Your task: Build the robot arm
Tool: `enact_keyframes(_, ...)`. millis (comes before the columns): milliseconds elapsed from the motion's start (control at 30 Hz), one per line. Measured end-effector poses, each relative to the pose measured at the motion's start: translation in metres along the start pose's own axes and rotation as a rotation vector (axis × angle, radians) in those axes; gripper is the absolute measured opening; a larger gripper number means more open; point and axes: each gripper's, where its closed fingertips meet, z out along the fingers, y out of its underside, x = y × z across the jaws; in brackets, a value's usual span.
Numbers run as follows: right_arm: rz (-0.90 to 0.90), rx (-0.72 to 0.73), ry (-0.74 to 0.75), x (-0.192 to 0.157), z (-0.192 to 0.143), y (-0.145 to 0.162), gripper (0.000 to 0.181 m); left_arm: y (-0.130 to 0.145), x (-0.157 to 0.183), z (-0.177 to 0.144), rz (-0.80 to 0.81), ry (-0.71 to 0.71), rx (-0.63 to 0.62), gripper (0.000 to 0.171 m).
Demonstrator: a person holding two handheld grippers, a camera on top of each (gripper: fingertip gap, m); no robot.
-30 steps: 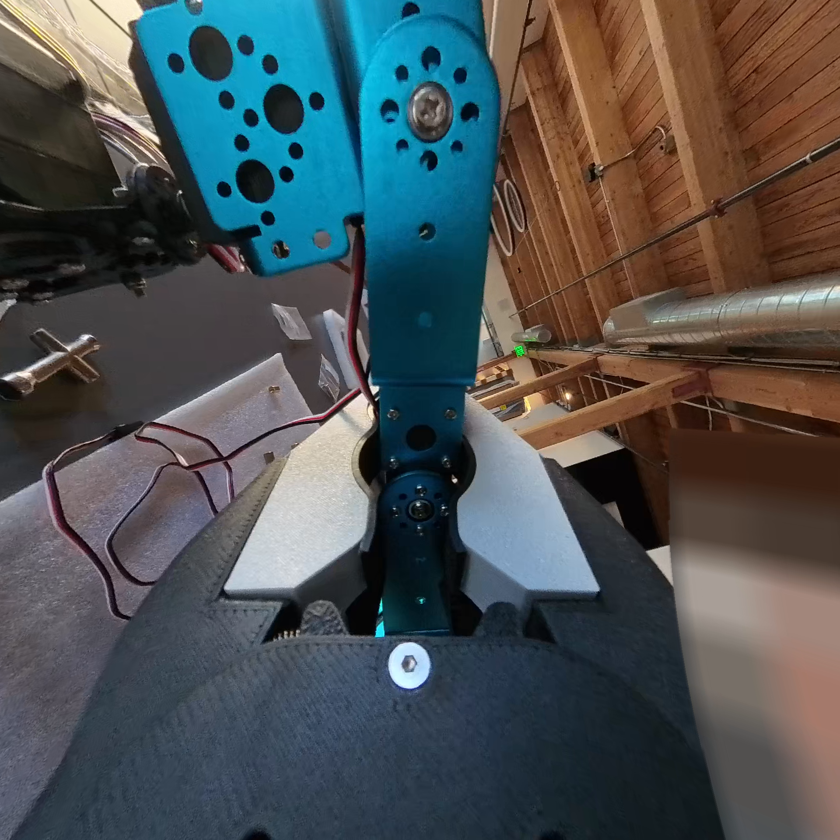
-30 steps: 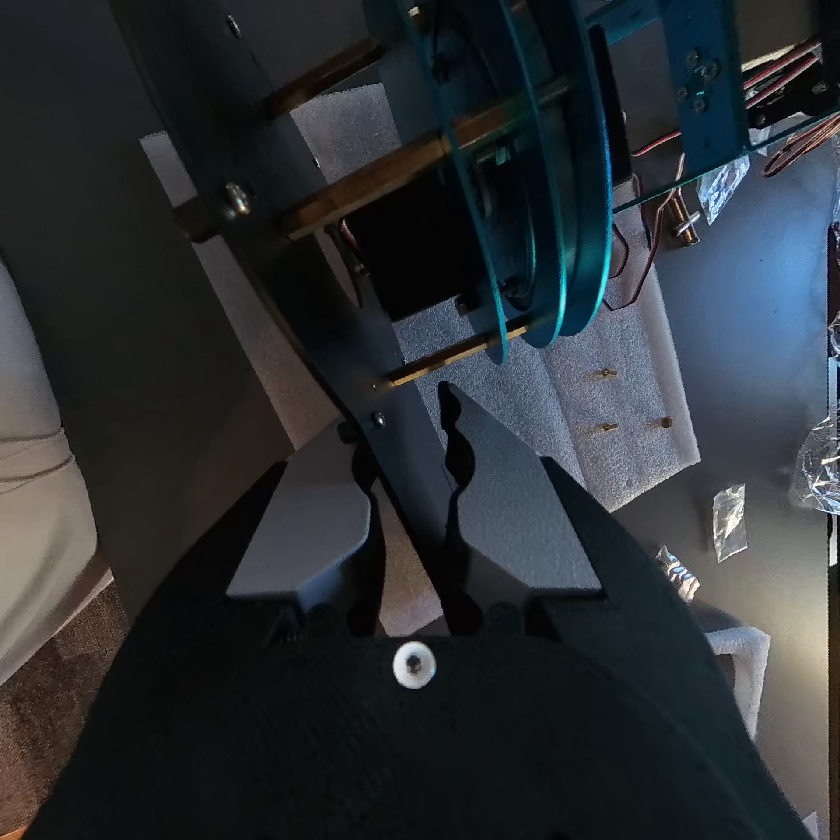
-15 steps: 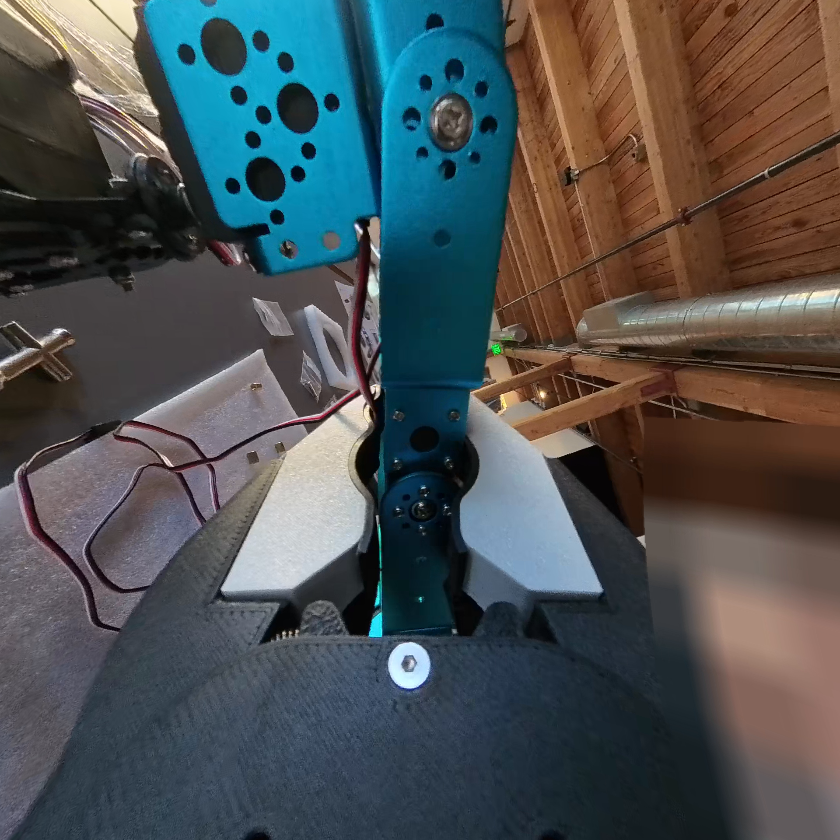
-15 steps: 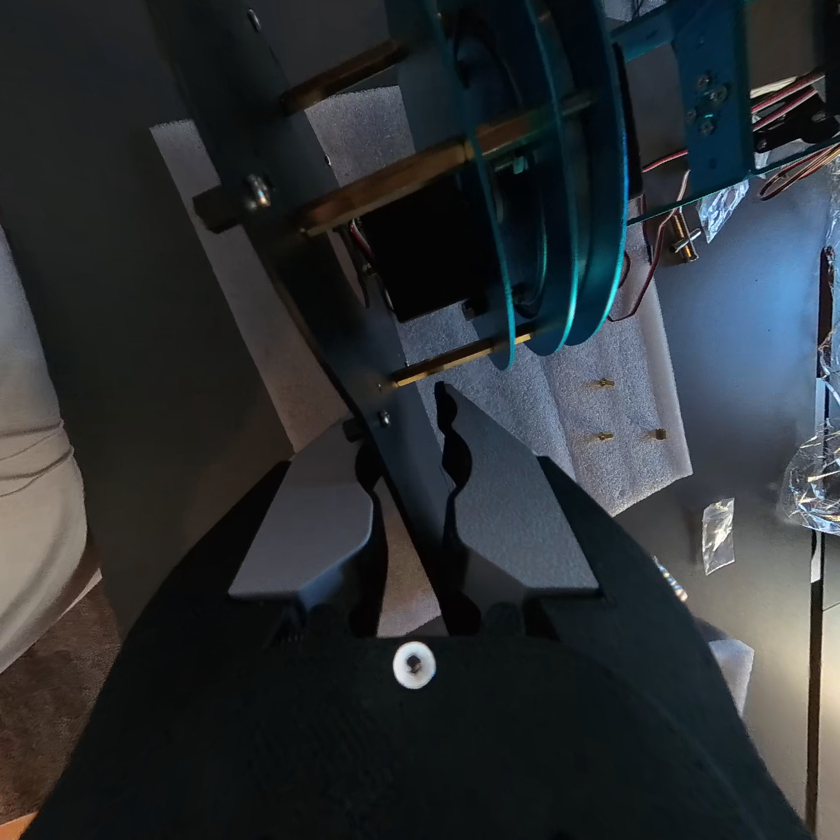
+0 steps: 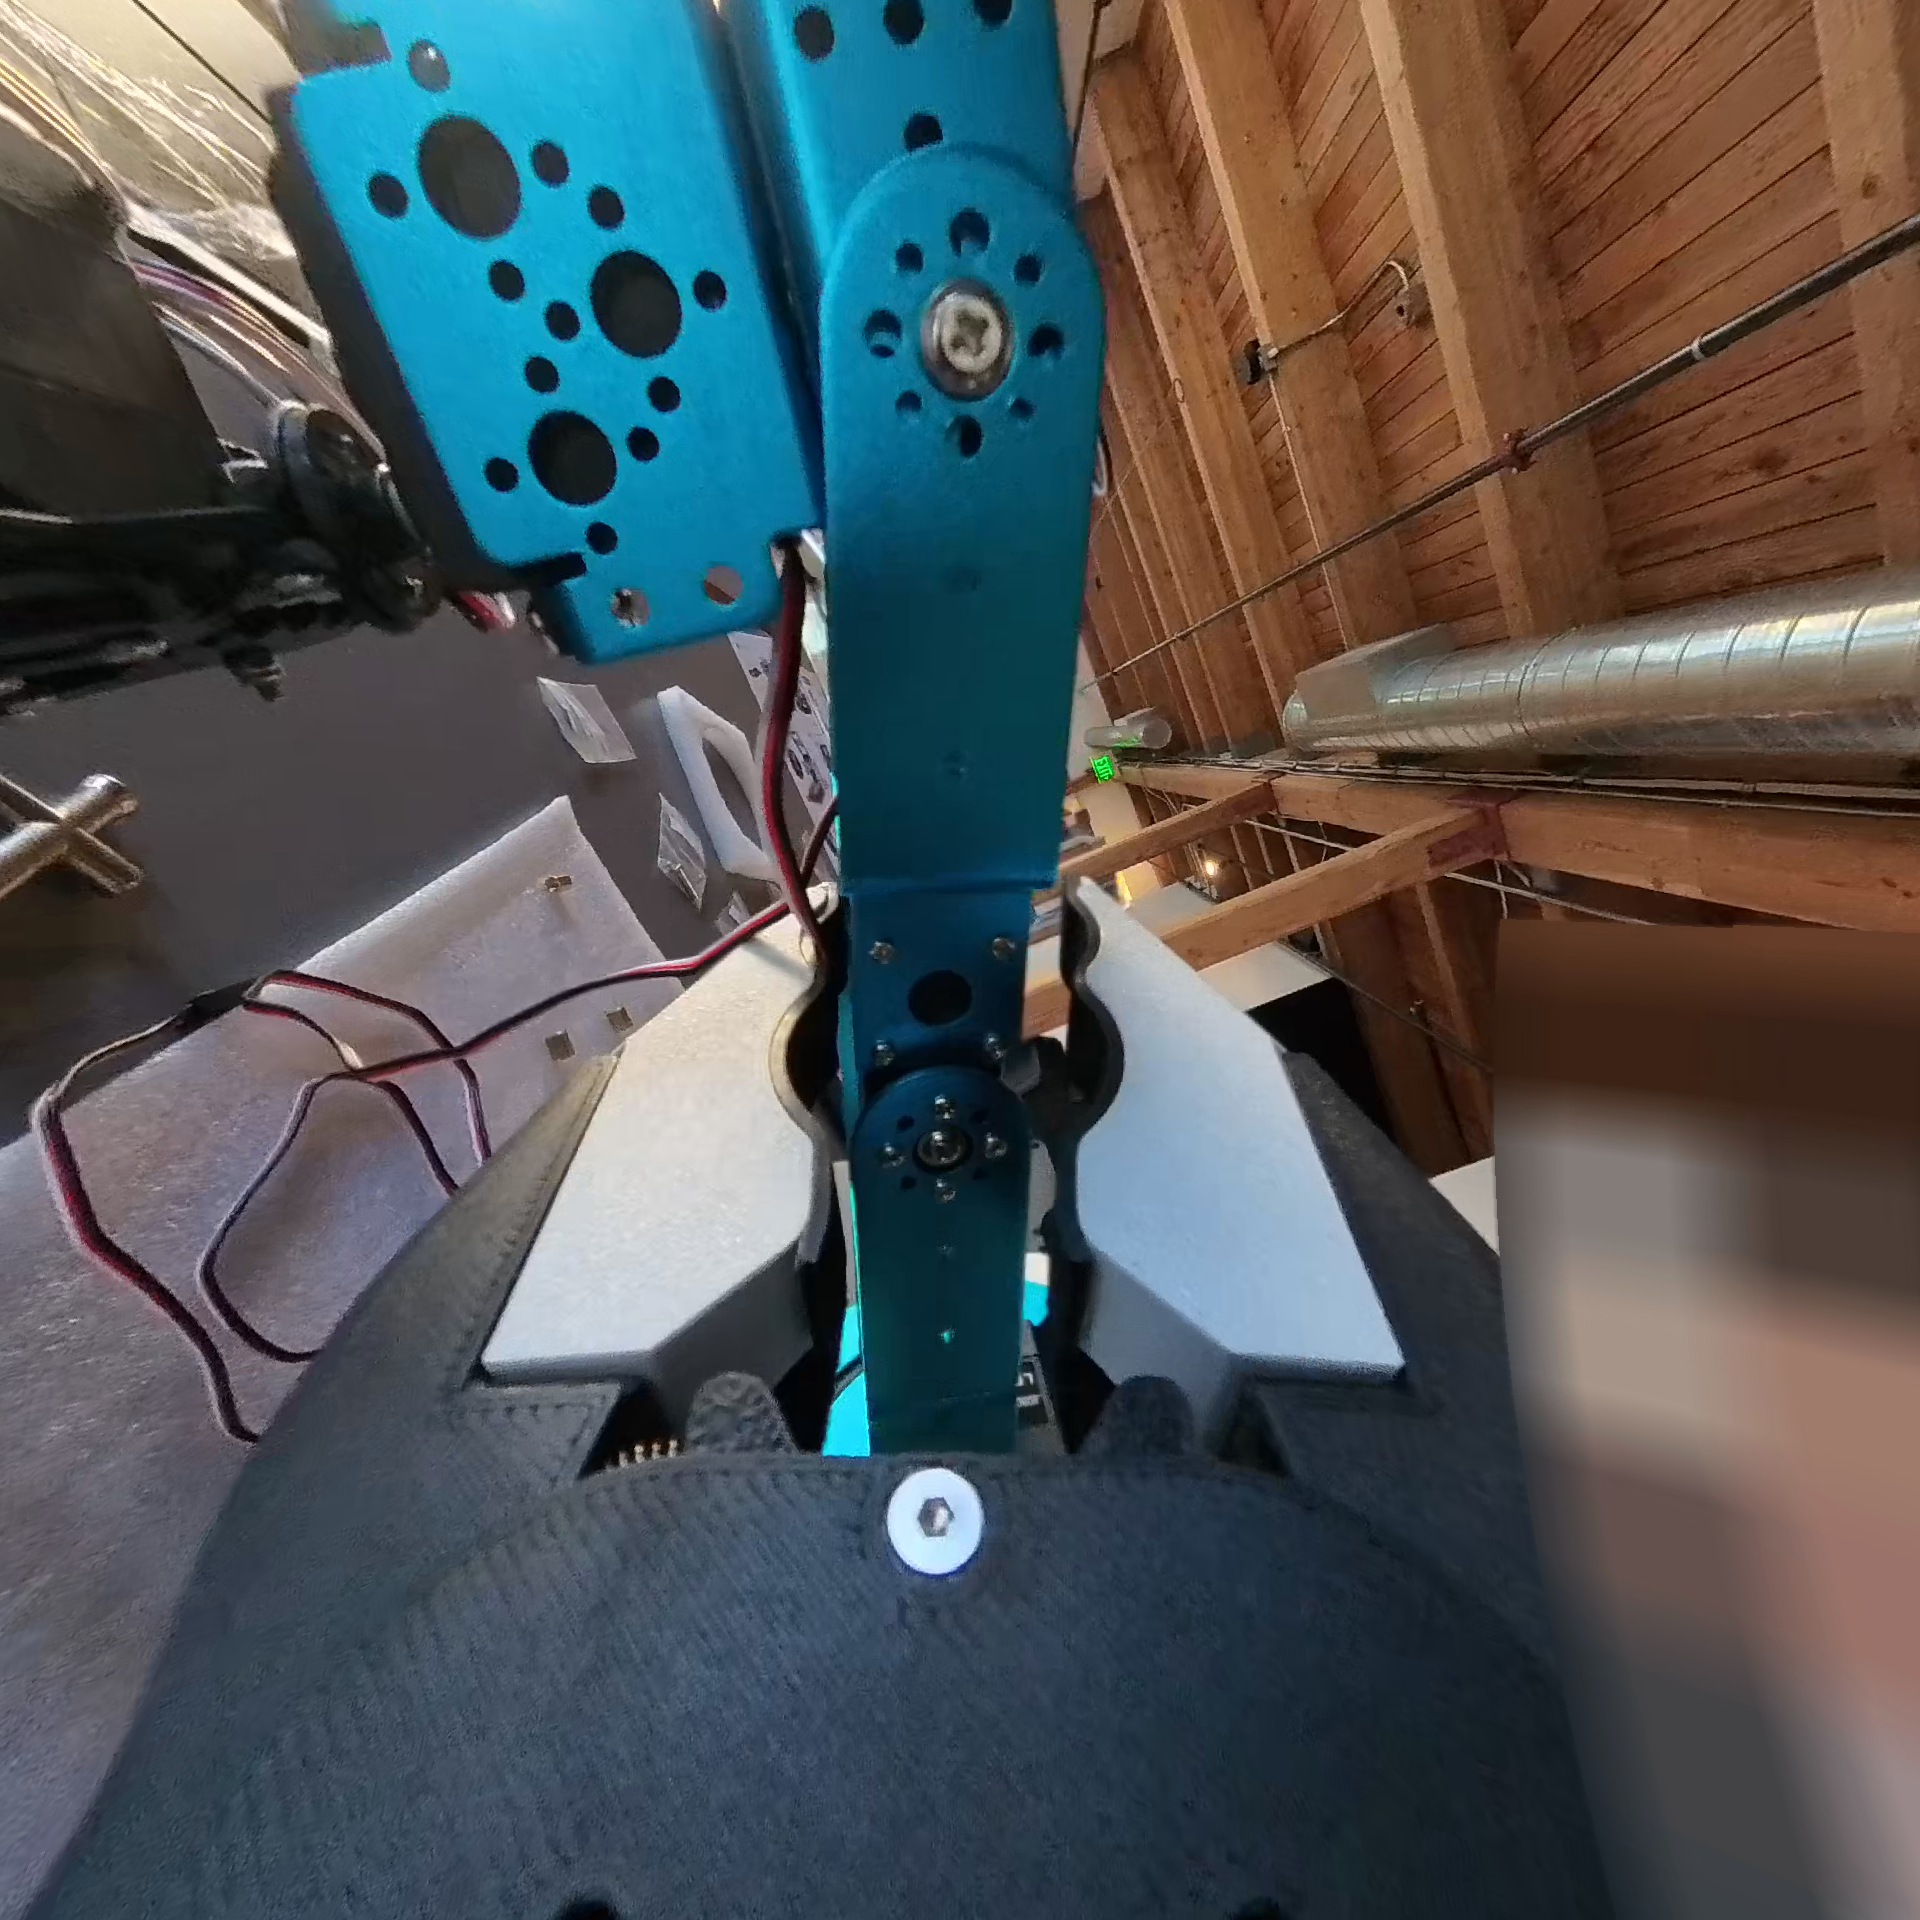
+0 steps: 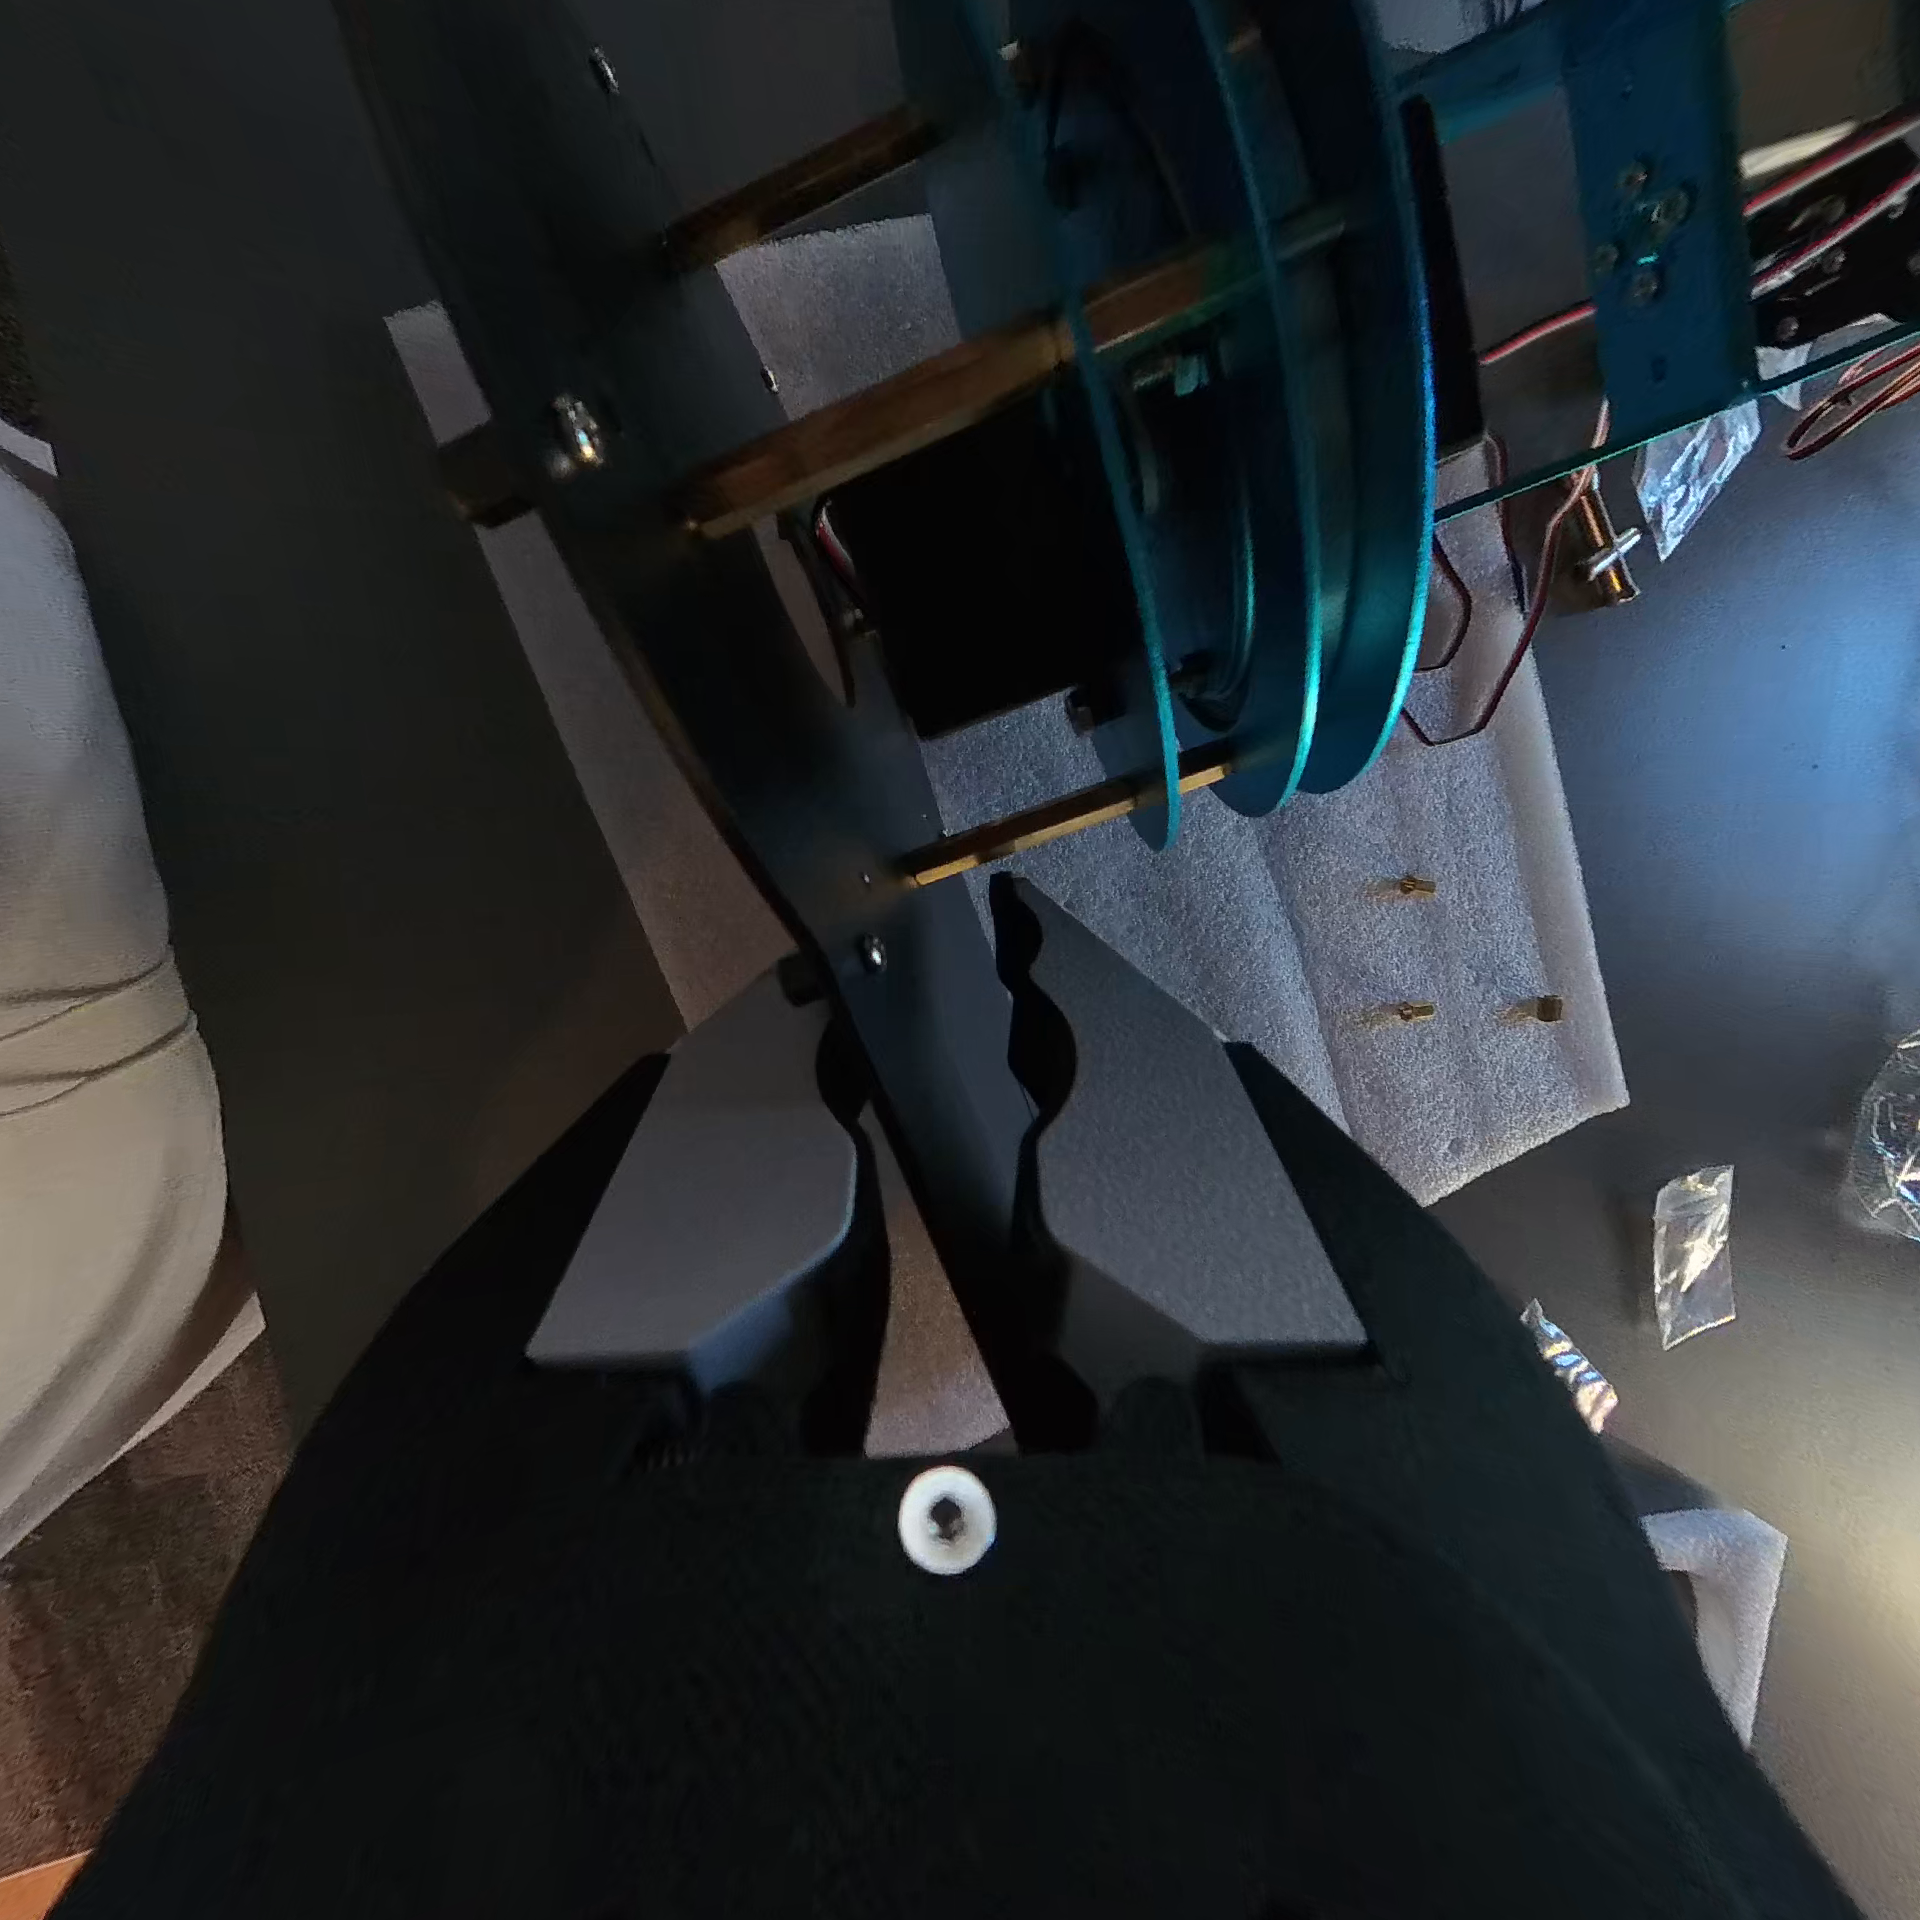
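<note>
the left gripper (image 5: 940, 1101) is clenched on the blue metal arm link (image 5: 951, 665), its pale fingers (image 5: 686, 1195) pressed to either side of the link's lower section where a small round hub with a ring of screws sits. the link's long axis runs straight ahead from the gripper, along its fingers and up the left wrist view, to a pivot screw (image 5: 969, 330) near the top; left of that pivot hangs a perforated blue bracket (image 5: 540, 343), with red and black wires (image 5: 343, 1070) trailing down from under it onto the white foam sheet (image 5: 436, 987) below. the right gripper (image 6: 920, 1023) grasps a dark flat base plate (image 6: 665, 644) edge-on – the plate rises up and to the left from between its fingers, and brass standoffs (image 6: 883, 426) run off it to the right toward a pair of teal discs (image 6: 1340, 436) with a black block (likely a motor) tucked between. so each gripper holds one end of what looks like a single small robot-arm assembly, lifted off the dark table (image 6: 1714, 831) – the left gripper holds the link, so it is the nearer one to it. three small brass fittings (image 6: 1403, 1013) lie loose on the foam to the right, well apart from both grippers, with clear plastic bags (image 6: 1694, 1257) beyond them.
</note>
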Motion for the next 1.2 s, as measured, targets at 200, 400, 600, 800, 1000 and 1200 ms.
enact_keyframes(200,0.011,0.009,-0.017,-0.001,0.000,0.000,0.015,-0.009,0.005,-0.011,0.009,0.013,0.043,0.046)
enact_keyframes(400,0.006,0.005,-0.021,-0.001,0.000,0.000,0.014,-0.016,0.011,-0.024,-0.004,0.025,0.068,0.051)
enact_keyframes(600,-0.002,0.005,-0.019,-0.002,0.000,0.000,0.014,-0.015,0.022,-0.054,0.056,-0.013,0.113,0.062)
enact_keyframes(800,-0.011,0.005,-0.027,-0.002,0.001,-0.001,0.013,-0.004,0.038,-0.077,0.054,0.028,0.160,0.069)
enact_keyframes(1000,-0.019,0.001,-0.025,-0.003,0.000,0.000,0.012,0.023,0.047,-0.098,0.108,0.062,0.123,0.067)
enact_keyframes(1200,-0.018,-0.002,-0.038,-0.004,0.001,0.000,0.011,0.127,0.088,-0.083,0.941,-0.200,-0.256,0.099)
